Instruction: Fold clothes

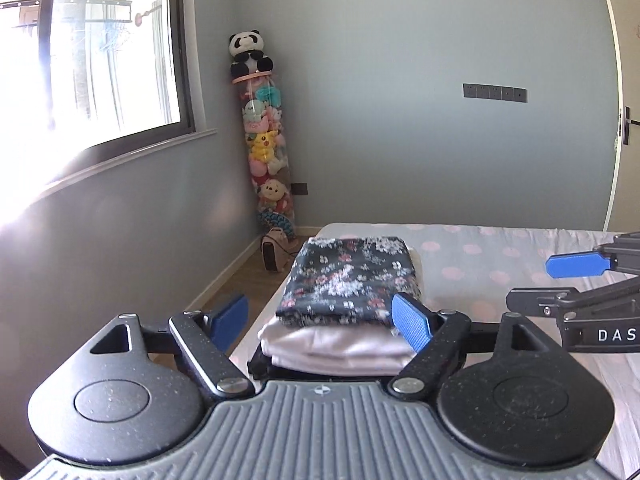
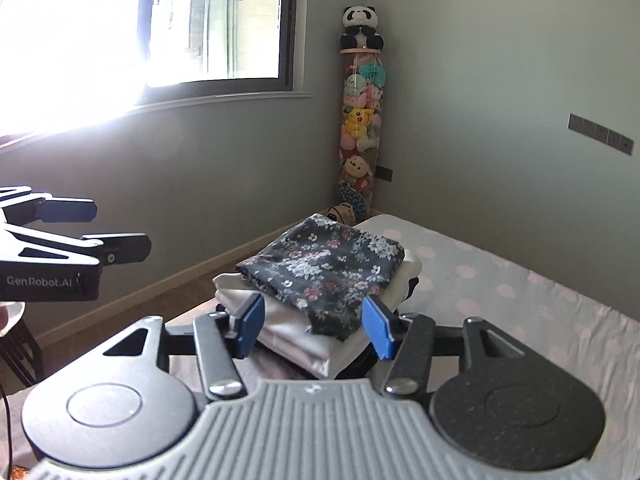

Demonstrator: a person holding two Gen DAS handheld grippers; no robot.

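Note:
A folded dark floral garment (image 1: 348, 280) lies on top of a stack of folded pale pink and white clothes (image 1: 340, 348) at the corner of the bed (image 1: 520, 264). My left gripper (image 1: 320, 322) is open, its blue pads on either side of the stack's near end, not touching it. In the right wrist view the floral garment (image 2: 324, 268) tops the same stack (image 2: 296, 336). My right gripper (image 2: 314, 330) is open, jaws level with the stack's near edge. The right gripper also shows in the left view (image 1: 560, 284), and the left gripper shows in the right view (image 2: 100, 228).
The bed has a grey sheet with pink dots (image 2: 520, 292). A tall clear tube of plush toys (image 1: 266, 152) topped by a panda stands in the room's corner. A small heater (image 1: 274, 254) sits on the wooden floor. A window (image 1: 88, 48) is at left, a door (image 1: 624, 100) at right.

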